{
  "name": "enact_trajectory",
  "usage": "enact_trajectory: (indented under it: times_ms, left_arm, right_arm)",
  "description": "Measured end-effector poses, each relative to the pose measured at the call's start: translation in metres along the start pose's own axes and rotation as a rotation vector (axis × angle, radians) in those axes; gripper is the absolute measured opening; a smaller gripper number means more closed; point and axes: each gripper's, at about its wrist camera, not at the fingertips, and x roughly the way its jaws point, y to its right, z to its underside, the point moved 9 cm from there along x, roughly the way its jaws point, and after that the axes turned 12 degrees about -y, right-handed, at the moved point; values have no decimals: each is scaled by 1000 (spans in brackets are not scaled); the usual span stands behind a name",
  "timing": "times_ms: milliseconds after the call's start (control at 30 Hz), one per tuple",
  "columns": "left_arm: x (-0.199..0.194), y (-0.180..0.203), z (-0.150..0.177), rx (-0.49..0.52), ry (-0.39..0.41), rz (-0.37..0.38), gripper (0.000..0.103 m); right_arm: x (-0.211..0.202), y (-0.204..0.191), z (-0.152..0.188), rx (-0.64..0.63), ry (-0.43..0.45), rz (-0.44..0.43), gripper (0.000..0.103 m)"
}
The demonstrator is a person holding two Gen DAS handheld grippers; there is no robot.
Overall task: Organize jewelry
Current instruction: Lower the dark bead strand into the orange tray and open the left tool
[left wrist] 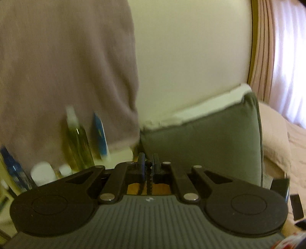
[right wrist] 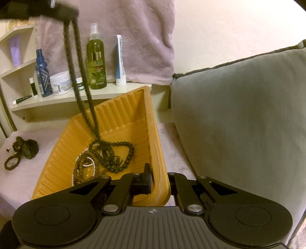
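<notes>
My left gripper [left wrist: 148,164] is shut on a dark bead necklace [left wrist: 148,182] that hangs down between its fingers. In the right wrist view the left gripper [right wrist: 63,11] is at the top left, and the necklace [right wrist: 84,86] hangs from it into an orange tray [right wrist: 122,115]. The necklace's lower end lies in the tray on a pile of several bead strands [right wrist: 99,159]. My right gripper [right wrist: 159,182] is shut on the tray's near right rim [right wrist: 160,172]. A bead bracelet [right wrist: 11,162] and dark pieces [right wrist: 26,147] lie on the cloth at left.
A shelf [right wrist: 80,95] behind the tray holds an olive spray bottle [right wrist: 96,59], a blue bottle [right wrist: 42,74], a white jar [right wrist: 60,82] and a tube [right wrist: 120,63]. A grey cushion [right wrist: 239,118] stands at right. A mauve towel [right wrist: 130,38] hangs behind.
</notes>
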Motion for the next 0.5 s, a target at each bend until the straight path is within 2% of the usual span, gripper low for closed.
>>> enact_trajectory:
  times_ms: [300,500]
  left_arm:
    - [41,-1,56,-24,-139,24,6]
    - [54,-10,77,-56,-194,31,6]
  right_arm:
    - [-1,-1,0,-4,-1,1,5]
    - [0,-2,1,-5,-1,3,5]
